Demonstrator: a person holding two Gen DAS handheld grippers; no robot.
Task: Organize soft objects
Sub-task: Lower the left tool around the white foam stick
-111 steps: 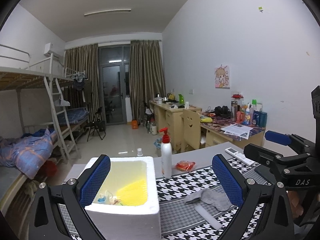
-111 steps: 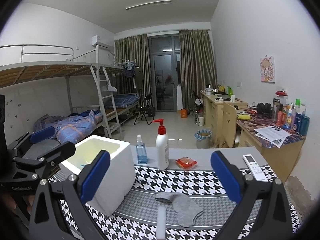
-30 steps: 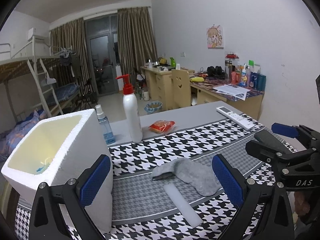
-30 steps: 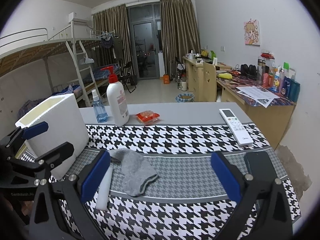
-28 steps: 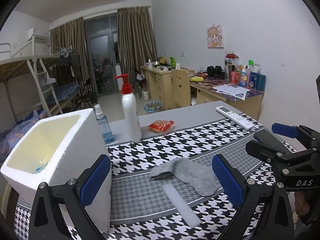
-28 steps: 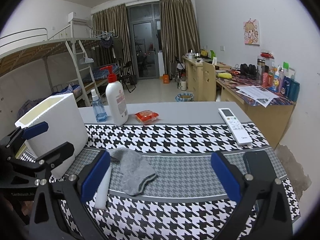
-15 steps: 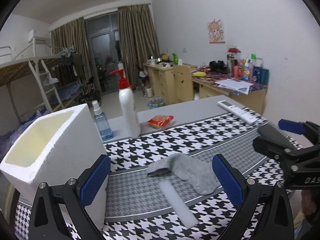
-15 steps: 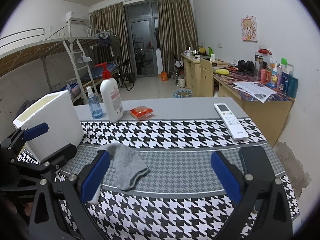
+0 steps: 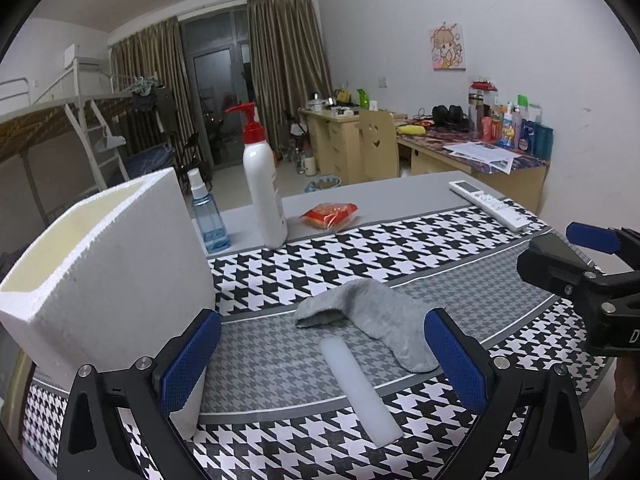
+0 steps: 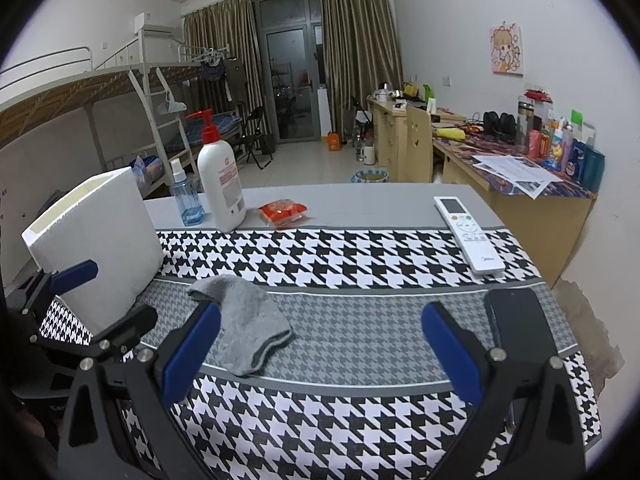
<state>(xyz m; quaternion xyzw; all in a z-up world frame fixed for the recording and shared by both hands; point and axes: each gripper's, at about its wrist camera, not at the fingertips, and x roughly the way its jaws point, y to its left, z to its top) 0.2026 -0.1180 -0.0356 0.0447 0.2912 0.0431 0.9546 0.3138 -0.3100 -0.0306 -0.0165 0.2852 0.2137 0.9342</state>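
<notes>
A grey sock (image 9: pixel 372 318) lies crumpled on the houndstooth cloth; it also shows in the right wrist view (image 10: pixel 248 320). A white foam stick (image 9: pixel 358 388) lies just in front of it. A white foam box (image 9: pixel 100 264) stands at the left, also in the right wrist view (image 10: pixel 96 236). My left gripper (image 9: pixel 320 360) is open and empty, low over the stick and sock. My right gripper (image 10: pixel 320 352) is open and empty, to the right of the sock. Each gripper shows at the edge of the other's view.
A white pump bottle (image 9: pixel 262 184), a blue spray bottle (image 9: pixel 206 216) and a red snack packet (image 9: pixel 330 214) stand at the back of the table. A white remote (image 10: pixel 468 232) and a dark phone (image 10: pixel 516 320) lie at the right.
Both grippers have dropped lower and closer to the table. The sock and foam stick now sit between the left fingers. The box's inside is no longer visible.
</notes>
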